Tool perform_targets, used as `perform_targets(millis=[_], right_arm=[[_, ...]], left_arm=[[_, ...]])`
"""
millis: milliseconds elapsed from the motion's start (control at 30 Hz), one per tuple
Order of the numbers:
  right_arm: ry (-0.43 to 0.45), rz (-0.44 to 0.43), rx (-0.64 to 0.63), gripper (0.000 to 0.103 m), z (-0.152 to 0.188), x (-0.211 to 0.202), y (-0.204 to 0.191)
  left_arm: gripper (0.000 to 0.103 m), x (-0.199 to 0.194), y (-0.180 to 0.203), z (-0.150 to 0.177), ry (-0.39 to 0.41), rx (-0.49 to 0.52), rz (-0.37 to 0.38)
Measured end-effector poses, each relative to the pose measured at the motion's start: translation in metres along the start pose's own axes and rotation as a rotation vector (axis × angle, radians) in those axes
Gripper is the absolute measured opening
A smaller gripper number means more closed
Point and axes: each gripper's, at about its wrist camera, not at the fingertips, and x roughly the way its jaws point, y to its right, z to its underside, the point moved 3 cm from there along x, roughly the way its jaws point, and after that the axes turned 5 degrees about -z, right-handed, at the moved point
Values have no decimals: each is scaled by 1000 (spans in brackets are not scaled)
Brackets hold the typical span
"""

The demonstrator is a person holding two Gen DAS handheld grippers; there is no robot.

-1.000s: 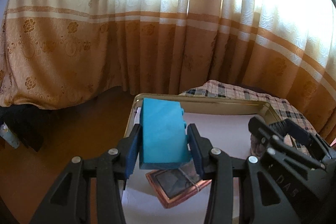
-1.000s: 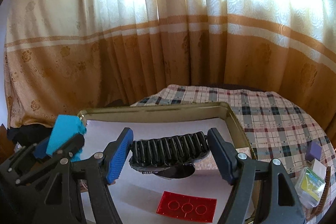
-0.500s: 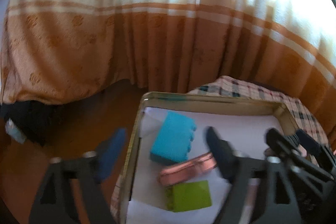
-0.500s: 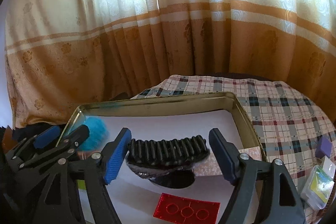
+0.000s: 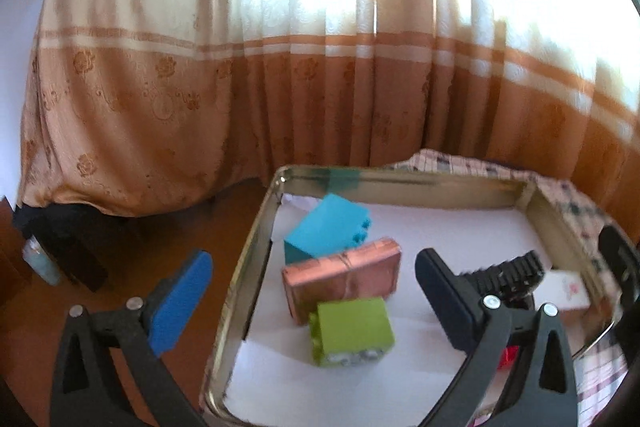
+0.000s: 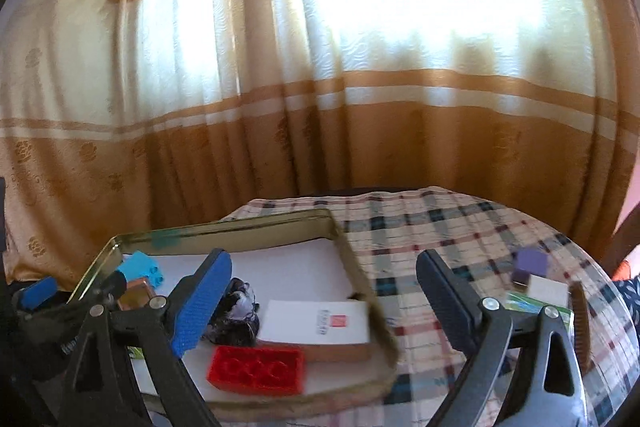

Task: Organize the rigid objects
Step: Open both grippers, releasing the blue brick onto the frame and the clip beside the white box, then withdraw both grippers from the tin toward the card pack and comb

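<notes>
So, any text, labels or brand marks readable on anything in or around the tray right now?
Nothing can be read.
White box in the tray: a small red square mark with grey print beside it, too blurred to read.
Same white box in the left wrist view: a faint pink mark, unreadable.
Green and white packet on the checked cloth: no legible print.
Blue block, green block, red block: no lettering visible.

left gripper (image 5: 308, 291) — jaws opening wide, gripping nothing, tilting downward | right gripper (image 6: 324, 291) — jaws opening, pads pressing on nothing, tilting slightly down
</notes>
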Motion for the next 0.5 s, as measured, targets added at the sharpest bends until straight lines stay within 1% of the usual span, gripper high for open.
perform_targets(millis=[33, 167, 267, 367, 500], right_arm=[[4, 21, -5, 95, 1, -1, 2], [-9, 40, -9, 95, 3, 3, 4], [-20, 33, -49, 95, 5, 6, -2], [-22, 26, -88, 95, 7, 4, -9], [-19, 9, -106, 95, 8, 3, -12]], left_arm=[[103, -2, 1, 0, 1, 2, 0], [103, -8, 5, 1, 13, 4, -13], [103, -6, 7, 3, 3, 15, -32], [103, -7, 2, 3, 6, -9, -41], [103, -6, -5, 4, 1, -47, -35]])
